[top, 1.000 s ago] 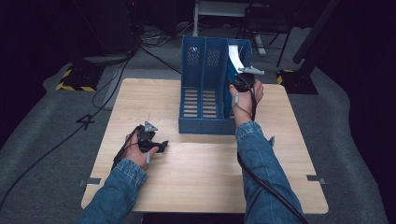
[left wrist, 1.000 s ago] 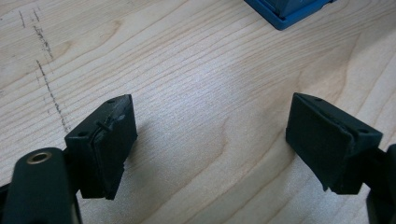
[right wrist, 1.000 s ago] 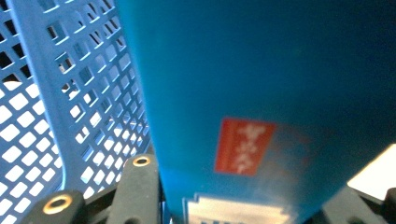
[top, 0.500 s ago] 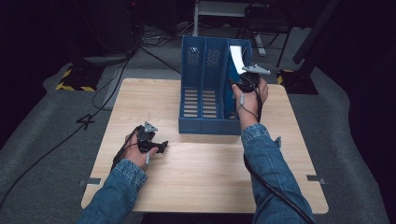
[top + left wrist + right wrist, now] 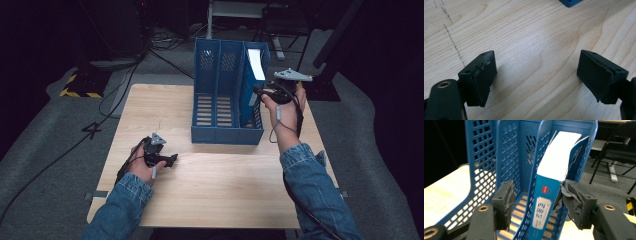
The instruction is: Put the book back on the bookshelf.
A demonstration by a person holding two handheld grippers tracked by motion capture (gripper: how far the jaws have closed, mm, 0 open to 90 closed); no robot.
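A dark studio or lab: cables [image 5: 115, 85] across grey carpet [image 5: 45, 150], hazard tape [image 5: 75, 92].

The left gripper [image 5: 536, 77] is held low over the wooden table [image 5: 529, 37] — jaws spread wide, nothing between them. A blue corner [image 5: 571, 2] is seen at one o'clock.

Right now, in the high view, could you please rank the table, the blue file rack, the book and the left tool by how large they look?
1. table
2. blue file rack
3. book, standing in the rack's right compartment
4. left tool; the book is partly hidden by the rack, so ranks 3 and 4 are close.
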